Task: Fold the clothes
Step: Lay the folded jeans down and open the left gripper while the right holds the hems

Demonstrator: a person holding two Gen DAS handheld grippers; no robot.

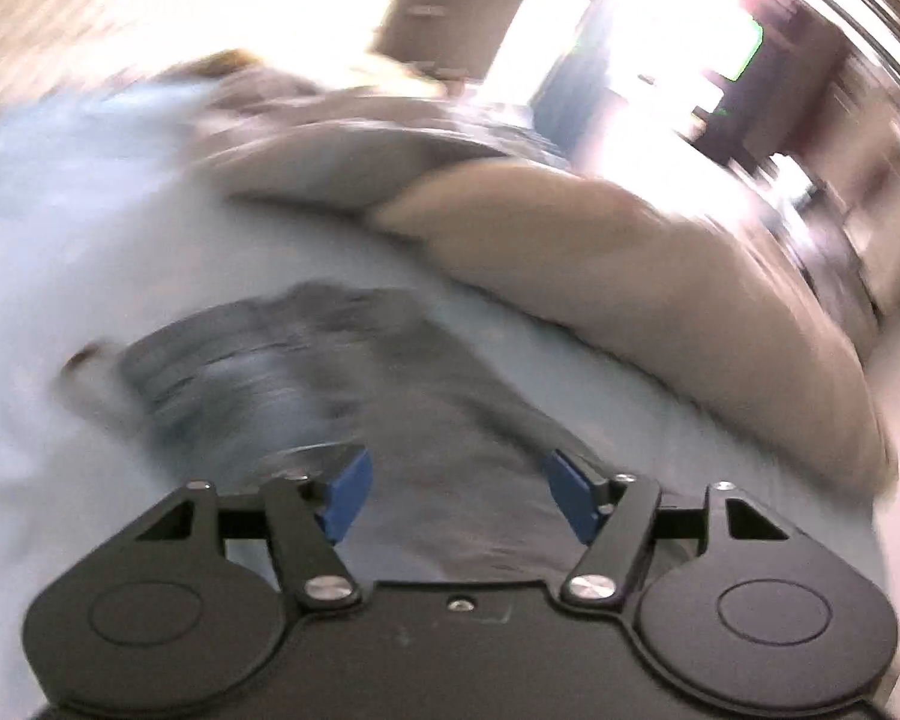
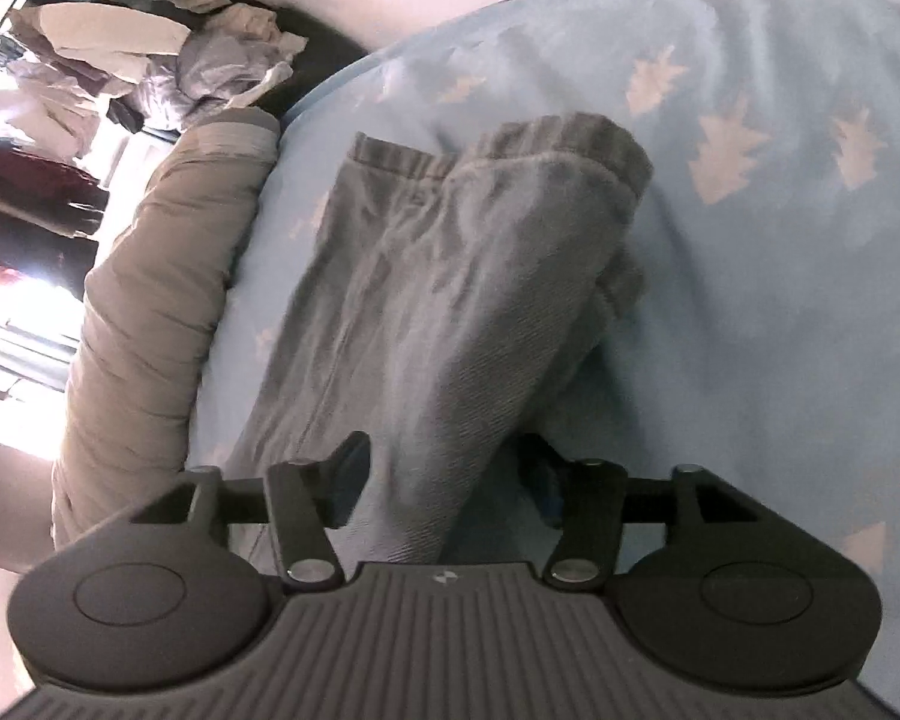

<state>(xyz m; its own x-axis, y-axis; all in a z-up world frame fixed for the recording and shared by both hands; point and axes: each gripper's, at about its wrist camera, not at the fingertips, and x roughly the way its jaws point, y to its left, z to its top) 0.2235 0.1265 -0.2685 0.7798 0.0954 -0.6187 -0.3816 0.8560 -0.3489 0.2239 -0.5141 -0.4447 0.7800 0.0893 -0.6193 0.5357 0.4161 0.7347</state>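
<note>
Grey trousers (image 2: 450, 276) flat on the blue tree-print bedsheet (image 2: 780, 240), beside a tan rolled blanket (image 2: 150, 324). Left gripper (image 1: 456, 495) fingers spread, nothing pinched. Right gripper (image 2: 450, 480) fingers apart, straddling the trousers. Heaped laundry (image 2: 168, 66) beyond.

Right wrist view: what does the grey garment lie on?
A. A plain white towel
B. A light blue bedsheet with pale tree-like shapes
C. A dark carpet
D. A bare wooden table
B: the grey garment lies stretched out on a light blue bedsheet printed with pale tree-like shapes, beside a tan bolster along the sheet's left edge.
</note>
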